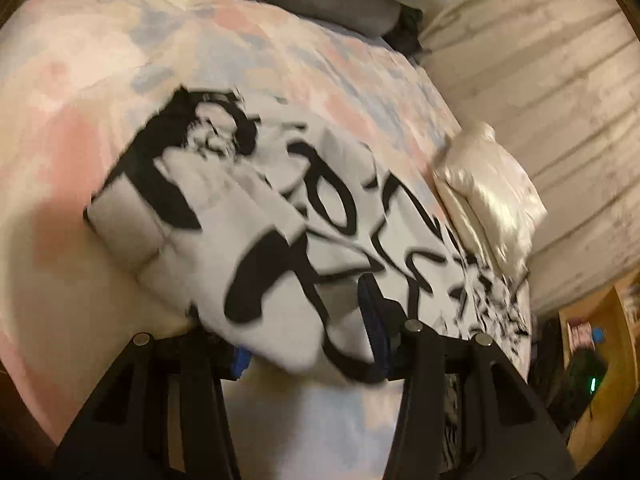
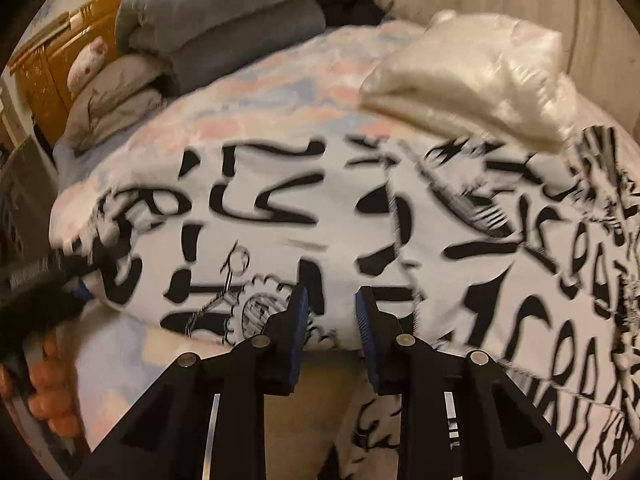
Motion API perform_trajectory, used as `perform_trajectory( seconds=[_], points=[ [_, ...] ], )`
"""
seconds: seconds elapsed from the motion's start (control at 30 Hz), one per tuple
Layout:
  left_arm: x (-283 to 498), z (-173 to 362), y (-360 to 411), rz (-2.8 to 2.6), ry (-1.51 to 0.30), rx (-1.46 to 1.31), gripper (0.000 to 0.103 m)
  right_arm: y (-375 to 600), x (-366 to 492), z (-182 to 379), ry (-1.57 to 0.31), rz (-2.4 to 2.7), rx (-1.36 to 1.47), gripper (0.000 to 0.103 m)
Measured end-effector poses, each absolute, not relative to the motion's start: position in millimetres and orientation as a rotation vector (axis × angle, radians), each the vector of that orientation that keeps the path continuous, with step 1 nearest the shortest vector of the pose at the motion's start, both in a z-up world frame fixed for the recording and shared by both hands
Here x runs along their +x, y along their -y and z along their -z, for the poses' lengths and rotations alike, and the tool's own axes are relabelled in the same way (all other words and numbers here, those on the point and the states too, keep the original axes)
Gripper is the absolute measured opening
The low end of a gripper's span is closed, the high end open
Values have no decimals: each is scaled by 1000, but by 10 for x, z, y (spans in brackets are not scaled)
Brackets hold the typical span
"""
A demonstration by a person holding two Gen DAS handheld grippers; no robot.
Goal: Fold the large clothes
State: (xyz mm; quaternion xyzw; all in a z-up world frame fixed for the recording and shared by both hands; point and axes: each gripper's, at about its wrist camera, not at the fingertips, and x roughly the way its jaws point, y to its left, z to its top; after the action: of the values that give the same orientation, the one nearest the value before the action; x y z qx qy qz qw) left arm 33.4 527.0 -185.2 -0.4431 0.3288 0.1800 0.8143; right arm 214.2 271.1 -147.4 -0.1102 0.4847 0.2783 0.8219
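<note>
**Holding the near hem of a printed garment, both grippers at the bed's edge**

Nearest the cameras, both grippers sat at the near edge of a white garment with bold black lettering (image 2: 304,216), which lay spread on a bed with a pastel pink-and-blue cover (image 1: 80,80). The left gripper (image 1: 308,344) had its jaws apart around a bunched fold of that edge; cloth filled the gap between them, but whether they pinched it could not be told through the blur. The right gripper (image 2: 332,320) stood with its jaws apart, the hem lying between and just beyond its blue pads (image 2: 366,320), not visibly clamped.

From both grippers the garment ran away toward the far side of the bed, its long axis lying crosswise, left to right. The left gripper held the garment's left end, the right gripper sat nearer the middle.

Beyond the garment, a shiny cream pillow (image 2: 472,72) touched its far right part. Farthest off, folded grey bedding (image 2: 224,12) was stacked at the head of the bed.
</note>
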Motion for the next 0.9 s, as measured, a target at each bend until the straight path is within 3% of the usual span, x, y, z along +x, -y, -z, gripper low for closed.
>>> perform_trajectory(
  seconds=[0.03,0.07,0.17,0.4,0.63,0.9],
  points=[
    [386,1842,-5283,-415,-705,-931,32,-2715,2133,1521,-1042,-604,-231,25],
    [454,1811,-5272,-480,-716,-890,14,-2718,2129,1554,-1046,-612,-227,25],
    [609,1649,-5185,-543,-729,-791,3,-2640,2086,1531,-1048,-626,-197,26],
    [951,747,-4606,-515,-625,-502,1,-1923,2028,1395,-1037,-587,-68,26],
    [1493,-193,-3185,-308,-483,-260,1,-462,2069,1306,-1026,-388,138,26],
    [2169,-165,-1240,0,-525,-95,1,1230,1901,1196,-964,-165,287,26]
  ],
)
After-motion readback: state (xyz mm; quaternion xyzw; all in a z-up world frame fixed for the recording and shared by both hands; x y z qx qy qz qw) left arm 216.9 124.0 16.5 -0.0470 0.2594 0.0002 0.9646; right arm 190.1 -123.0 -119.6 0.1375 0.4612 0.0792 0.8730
